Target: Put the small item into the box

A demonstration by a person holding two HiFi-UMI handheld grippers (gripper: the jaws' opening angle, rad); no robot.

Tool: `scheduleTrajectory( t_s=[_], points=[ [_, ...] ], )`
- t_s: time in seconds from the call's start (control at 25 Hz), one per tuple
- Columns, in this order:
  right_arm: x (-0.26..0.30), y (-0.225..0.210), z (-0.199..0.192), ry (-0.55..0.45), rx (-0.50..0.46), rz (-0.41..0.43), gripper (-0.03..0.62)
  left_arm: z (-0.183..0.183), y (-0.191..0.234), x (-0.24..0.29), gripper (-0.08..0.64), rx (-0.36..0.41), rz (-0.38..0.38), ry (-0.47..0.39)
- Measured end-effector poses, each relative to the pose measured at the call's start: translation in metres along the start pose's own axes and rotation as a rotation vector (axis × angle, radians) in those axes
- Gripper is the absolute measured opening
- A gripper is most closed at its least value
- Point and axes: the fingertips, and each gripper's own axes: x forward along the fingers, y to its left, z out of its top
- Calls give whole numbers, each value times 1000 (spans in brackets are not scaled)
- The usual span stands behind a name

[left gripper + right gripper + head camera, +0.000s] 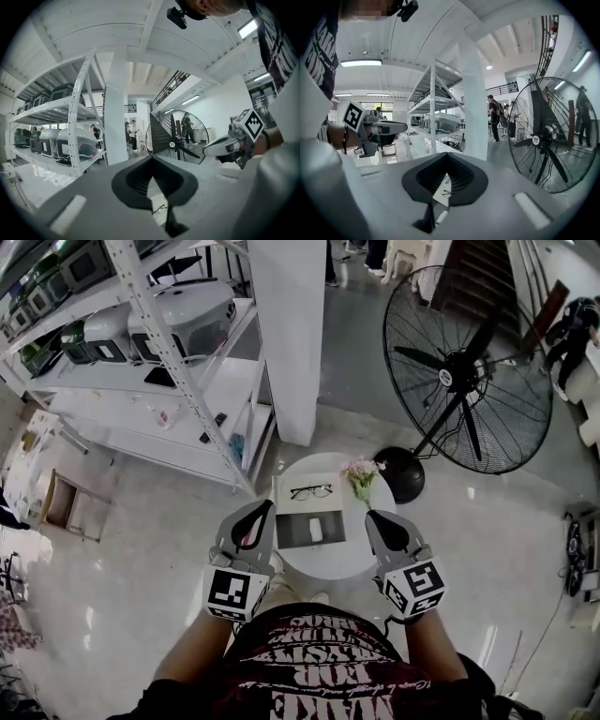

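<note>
1. Two grippers are held over a small round white table point(349, 561), one on each side of it.
2. The left gripper point(263, 508) is at the table's left edge. In the left gripper view, its point(151, 158) fingers are pressed together at the tips, with nothing between them.
3. The right gripper point(373, 516) is at the table's right edge. In the right gripper view, its point(447, 155) fingers are also closed tip to tip, and they hold nothing.
4. A flat dark gray box point(298, 530) lies on the table between the two grippers, touching neither.
5. One small white item point(316, 532) shows against the dark inside of the box, near its middle. No gripper touches it.
6. A pair of glasses point(311, 491) lies on the table just past the box, on the far side from the person.
7. A little bunch of pale flowers point(361, 474) stands on the table to the right of the glasses.
8. A big black fan point(469, 371) stands on the floor past the table, to the right.
9. A white column point(289, 334) rises behind the table.
10. A white shelf point(141, 343) with gray machines on it stands to the left of the column.
11. Each gripper view shows the other gripper off to the side, with its black and white marker cube.
</note>
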Motion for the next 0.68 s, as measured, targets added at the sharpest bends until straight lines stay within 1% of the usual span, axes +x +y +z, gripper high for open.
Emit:
scheduleTrajectory(
  t_s=[0.12, 0.44, 0.68],
  points=[
    [-5, -1, 4, -11, 3, -7, 29, 6, -4, -6, 0, 7, -2, -5],
    [-9, -5, -3, -1, 25, -15, 28, 0, -10, -8, 0, 12, -11, 20],
    [4, -6, -8, 4, 24, 6, 28, 0, -9, 1, 0, 4, -6, 30]
  ],
)
